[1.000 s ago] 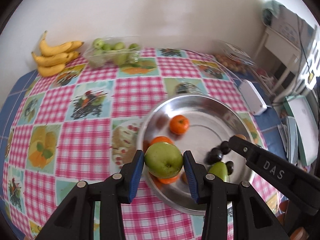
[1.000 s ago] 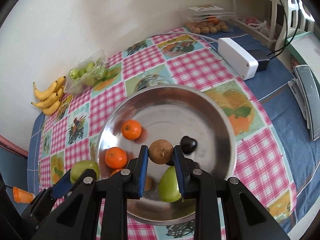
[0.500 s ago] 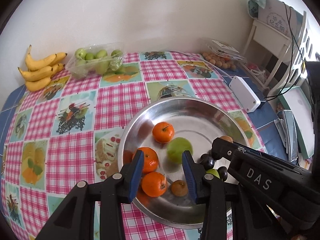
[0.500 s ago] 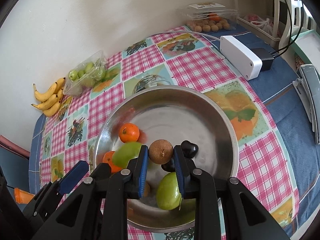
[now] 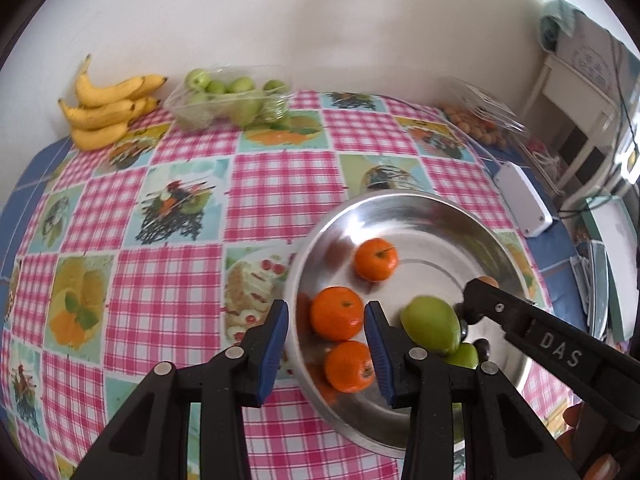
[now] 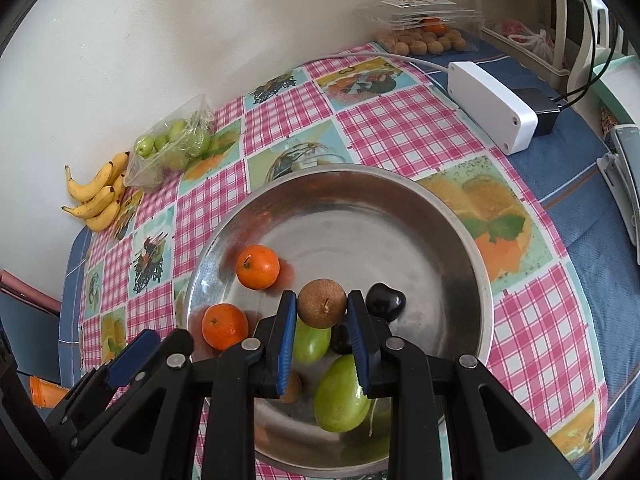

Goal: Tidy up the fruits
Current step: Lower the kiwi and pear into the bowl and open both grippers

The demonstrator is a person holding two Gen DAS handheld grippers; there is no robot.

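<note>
A metal bowl (image 5: 400, 200) (image 6: 360, 172) on the checked tablecloth holds three oranges (image 5: 337, 313), a green apple (image 5: 430, 330), another green fruit (image 6: 340, 396) and dark plums (image 6: 386, 302). My left gripper (image 5: 326, 312) hangs open over the bowl's near left rim. The oranges lie below its pads, untouched. My right gripper (image 6: 322, 308) is shut on a round brown fruit (image 6: 322, 303) above the bowl's middle. In the left wrist view it enters from the right, its tip (image 5: 478, 292) beside the apple.
Bananas (image 5: 104, 112) and a clear tub of green fruits (image 5: 232, 96) lie at the far left by the wall. A clear box of small brown fruits (image 6: 424, 40) and a white plastic box (image 6: 492, 112) with cables sit at the far right.
The left gripper let go of the green apple, which dropped into the bowl and rolled right toward the right gripper. The right gripper kept its hold on the brown fruit.
</note>
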